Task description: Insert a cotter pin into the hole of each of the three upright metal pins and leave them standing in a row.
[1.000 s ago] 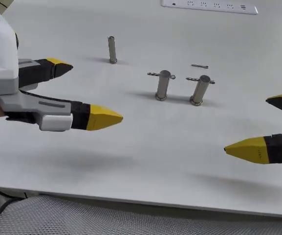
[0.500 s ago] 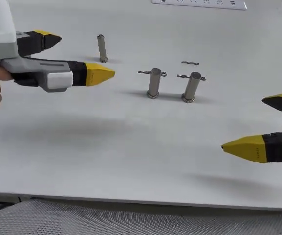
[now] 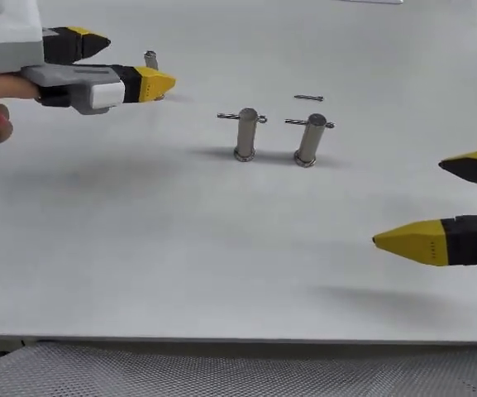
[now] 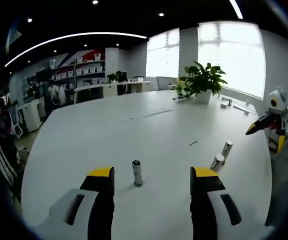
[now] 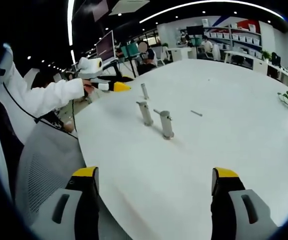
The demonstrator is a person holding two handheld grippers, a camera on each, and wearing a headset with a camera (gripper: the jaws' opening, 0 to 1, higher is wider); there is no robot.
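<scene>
With left claw (image 3: 139,61) and right claw (image 3: 407,202) held wide open and empty, the light, stiff, slippery cotter pin (image 3: 308,98) lying on the table (image 3: 221,265) behind 2 fitted metal pins (image 3: 245,135) is judged best pinched mid-length.

Table (image 3: 221,248): smooth matt pale top, faint sheen. Metal pins (image 3: 245,134): bare steel-look, satin grey, soft highlights. Cotter pins (image 3: 231,117) and loose cotter pin (image 3: 308,98): thin metal wire, duller. Left gripper (image 3: 142,61), right gripper (image 3: 407,202): matt plastic, yellow tips, black/grey bodies. Near edge: grey mesh cloth (image 3: 221,372), rough open weave.
</scene>
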